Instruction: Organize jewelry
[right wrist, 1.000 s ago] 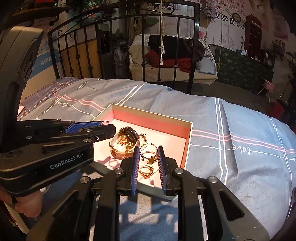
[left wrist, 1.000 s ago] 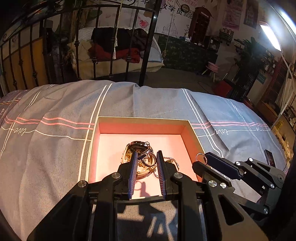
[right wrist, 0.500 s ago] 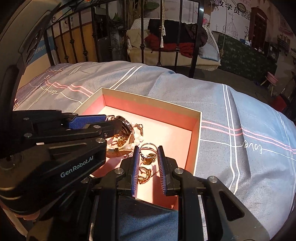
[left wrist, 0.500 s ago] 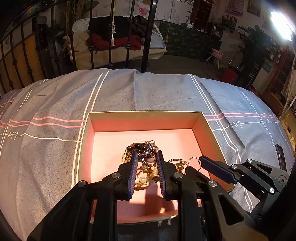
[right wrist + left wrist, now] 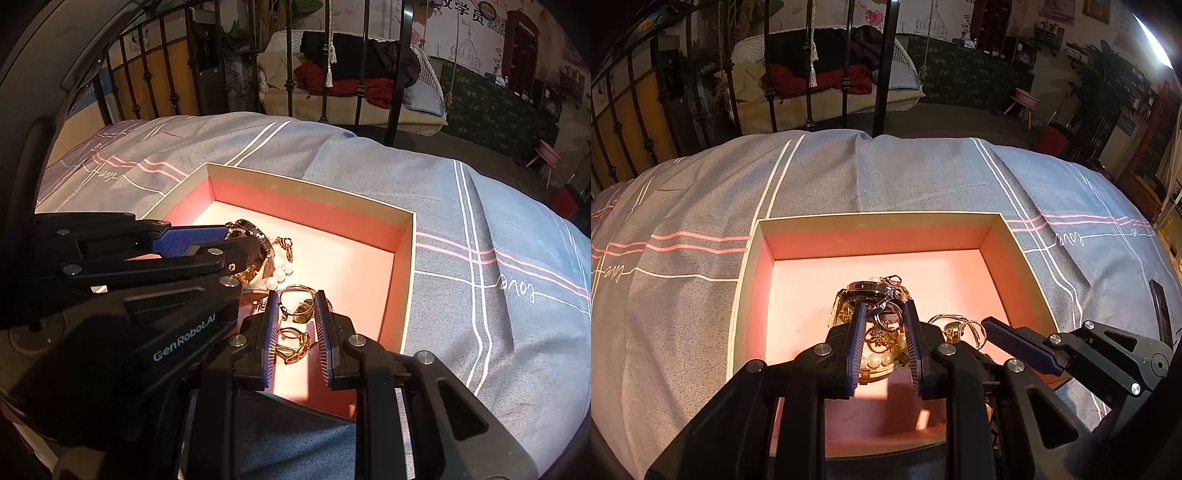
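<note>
- Reaching into the pink box (image 5: 875, 236) on the bed (image 5: 683, 295), both claws hover low over the jewelry.
- Left claw (image 5: 884, 332), narrowly open and holding nothing, straddles the watch (image 5: 866, 290) and pearls (image 5: 882, 359); the pile lies at 12 o'clock.
- Right claw (image 5: 295, 325), also narrowly open, brackets two gold rings (image 5: 293, 345), lined toward 12 o'clock.
- I judge the right claw nearer to a clean grip.

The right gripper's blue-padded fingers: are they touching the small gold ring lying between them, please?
Apart. The right wrist view shows pink box floor on both sides of the gold ring, between it and the right gripper pads.
</note>
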Demonstrator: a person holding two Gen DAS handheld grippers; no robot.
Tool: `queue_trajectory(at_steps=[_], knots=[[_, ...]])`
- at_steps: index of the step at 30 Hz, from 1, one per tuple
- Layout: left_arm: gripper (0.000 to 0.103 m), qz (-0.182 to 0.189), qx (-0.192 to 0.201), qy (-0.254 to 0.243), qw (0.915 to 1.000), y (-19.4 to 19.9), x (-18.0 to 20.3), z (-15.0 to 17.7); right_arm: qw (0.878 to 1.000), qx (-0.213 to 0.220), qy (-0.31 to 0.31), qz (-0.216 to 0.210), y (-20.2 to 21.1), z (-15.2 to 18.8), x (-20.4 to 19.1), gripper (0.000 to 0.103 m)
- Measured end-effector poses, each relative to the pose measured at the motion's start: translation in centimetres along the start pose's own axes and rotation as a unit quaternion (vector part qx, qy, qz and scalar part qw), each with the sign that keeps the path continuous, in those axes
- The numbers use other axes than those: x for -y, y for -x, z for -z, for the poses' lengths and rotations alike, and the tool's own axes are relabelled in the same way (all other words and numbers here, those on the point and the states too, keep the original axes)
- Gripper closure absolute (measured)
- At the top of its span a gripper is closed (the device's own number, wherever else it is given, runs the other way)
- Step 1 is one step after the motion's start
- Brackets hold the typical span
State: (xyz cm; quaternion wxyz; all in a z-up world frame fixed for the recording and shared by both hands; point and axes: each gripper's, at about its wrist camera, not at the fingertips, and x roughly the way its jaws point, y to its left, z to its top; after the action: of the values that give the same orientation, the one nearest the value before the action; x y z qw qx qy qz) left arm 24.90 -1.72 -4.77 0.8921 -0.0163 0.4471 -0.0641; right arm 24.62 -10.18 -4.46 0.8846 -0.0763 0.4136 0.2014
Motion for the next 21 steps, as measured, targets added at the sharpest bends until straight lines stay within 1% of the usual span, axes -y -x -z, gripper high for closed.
queue_trajectory(at_steps=[13, 14, 15, 17, 18, 19, 20, 21], knots=[[0.082, -0.005, -0.01, 0.004, 0.9999, -0.4, -0.2, -0.2, 1.0, -0.002, 0.003, -0.007, 0.1, 0.3, -0.2, 0.082], [0.079, -0.004, -0.011, 0.005, 0.9999, -0.4, -0.2, -0.2, 1.0, -0.002, 0.004, -0.007, 0.1, 0.3, -0.3, 0.082], [0.071, -0.004, -0.012, 0.006, 0.9999, -0.3, -0.2, -0.2, 1.0, -0.002, 0.004, -0.006, 0.1, 0.3, -0.3, 0.082], [0.061, -0.005, -0.009, 0.01, 0.9999, -0.1, -0.3, -0.3, 1.0, -0.001, 0.006, -0.007, 0.2, 0.3, -0.4, 0.081], [0.058, -0.005, -0.005, 0.01, 0.9999, 0.1, -0.3, -0.3, 1.0, 0.0, 0.007, -0.007, 0.3, 0.4, -0.5, 0.076], [0.056, -0.004, -0.003, 0.01, 0.9999, 0.3, -0.3, -0.4, 1.0, 0.002, 0.006, -0.008, 0.4, 0.4, -0.5, 0.065], [0.051, -0.005, -0.003, 0.01, 0.9999, 0.6, -0.3, -0.4, 1.0, 0.004, 0.006, -0.01, 0.6, 0.5, -0.6, 0.058], [0.044, -0.006, -0.003, 0.01, 0.9999, 0.8, -0.2, -0.3, 1.0, 0.013, 0.005, -0.008, 0.9, 0.6, -0.6, 0.043]])
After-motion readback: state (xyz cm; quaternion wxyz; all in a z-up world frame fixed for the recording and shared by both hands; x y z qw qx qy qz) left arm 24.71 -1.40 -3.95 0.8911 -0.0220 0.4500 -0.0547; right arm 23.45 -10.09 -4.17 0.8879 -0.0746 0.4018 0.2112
